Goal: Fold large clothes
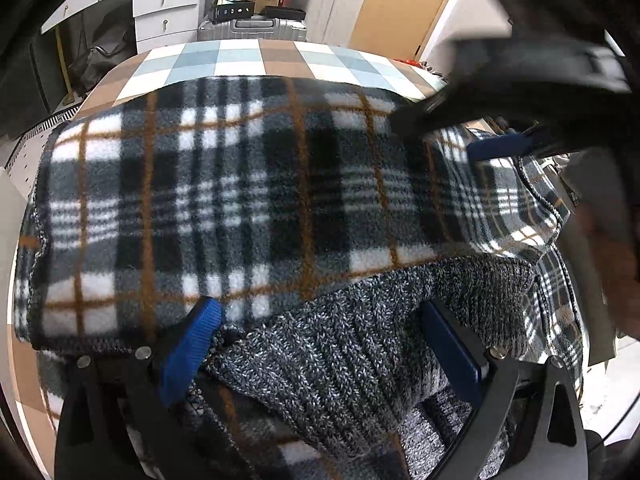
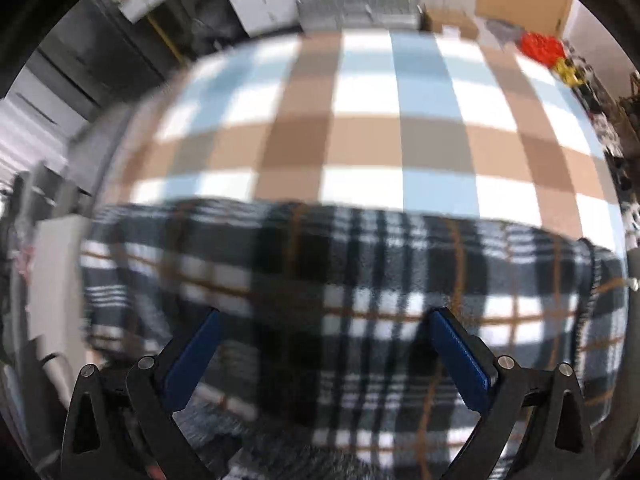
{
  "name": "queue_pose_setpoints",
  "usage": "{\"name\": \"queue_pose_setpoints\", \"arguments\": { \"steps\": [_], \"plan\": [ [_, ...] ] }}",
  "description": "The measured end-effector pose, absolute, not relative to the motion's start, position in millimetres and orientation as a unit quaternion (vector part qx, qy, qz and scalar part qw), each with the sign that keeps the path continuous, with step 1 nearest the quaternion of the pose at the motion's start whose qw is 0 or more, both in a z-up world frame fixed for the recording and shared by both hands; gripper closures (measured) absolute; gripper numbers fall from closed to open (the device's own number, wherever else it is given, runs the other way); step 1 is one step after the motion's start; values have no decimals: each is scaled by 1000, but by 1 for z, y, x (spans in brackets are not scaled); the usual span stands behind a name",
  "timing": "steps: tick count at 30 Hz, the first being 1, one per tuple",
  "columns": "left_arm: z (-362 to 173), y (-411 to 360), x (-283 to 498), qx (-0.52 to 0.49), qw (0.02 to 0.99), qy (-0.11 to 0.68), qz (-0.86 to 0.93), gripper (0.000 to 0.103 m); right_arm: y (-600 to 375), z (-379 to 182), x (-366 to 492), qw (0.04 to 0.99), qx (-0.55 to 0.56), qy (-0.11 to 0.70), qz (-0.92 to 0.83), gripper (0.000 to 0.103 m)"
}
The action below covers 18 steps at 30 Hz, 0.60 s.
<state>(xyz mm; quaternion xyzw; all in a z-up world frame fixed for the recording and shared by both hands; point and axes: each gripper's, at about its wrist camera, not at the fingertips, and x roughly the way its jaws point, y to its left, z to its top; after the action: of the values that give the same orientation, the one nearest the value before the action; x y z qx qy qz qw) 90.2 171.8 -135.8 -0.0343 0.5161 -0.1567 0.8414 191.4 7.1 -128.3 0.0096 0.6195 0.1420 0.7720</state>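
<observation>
A black, white and grey plaid fleece garment [image 1: 224, 200] with orange lines lies folded on the checked tablecloth [image 1: 240, 60]. Its grey knit part [image 1: 340, 344] runs between the blue-padded fingers of my left gripper [image 1: 320, 312], which stands wide open over it. In the left wrist view my right gripper [image 1: 452, 132] hovers at the garment's upper right edge. The right wrist view is blurred. There the right gripper [image 2: 326, 316] is wide open just above the plaid garment [image 2: 360, 280], with nothing held. Beyond it lies bare tablecloth [image 2: 360, 120].
White drawers [image 1: 168, 4] and a silver suitcase [image 1: 252, 28] stand beyond the table's far edge, with a wooden door [image 1: 400, 4] to the right. A hand [image 1: 612, 260] shows at the right border. Red and yellow items [image 2: 544, 48] sit off the far right corner.
</observation>
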Motion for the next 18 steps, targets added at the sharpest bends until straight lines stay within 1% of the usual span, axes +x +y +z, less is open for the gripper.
{"name": "queue_pose_setpoints", "arguments": {
  "steps": [2,6,9,11,13,15,18],
  "plan": [
    [-136,172,91,-36,840,518,-157,6,8,-150,193,761,-1,636,128,0],
    [-136,173,93,-39,838,522,-155,6,9,-157,187,778,-19,614,128,0],
    [-136,174,92,-37,837,523,-156,6,0,-149,179,781,-11,604,157,0],
    [-136,175,92,-38,837,522,-160,6,-22,-131,165,789,7,587,184,1],
    [-136,176,93,-37,836,523,-163,6,-53,-118,151,804,15,568,174,1],
    [-135,176,93,-35,836,523,-162,6,-78,-112,136,815,-4,557,156,1],
    [-136,174,93,-26,837,523,-155,6,-112,-121,123,816,-45,565,113,1]
  ]
}}
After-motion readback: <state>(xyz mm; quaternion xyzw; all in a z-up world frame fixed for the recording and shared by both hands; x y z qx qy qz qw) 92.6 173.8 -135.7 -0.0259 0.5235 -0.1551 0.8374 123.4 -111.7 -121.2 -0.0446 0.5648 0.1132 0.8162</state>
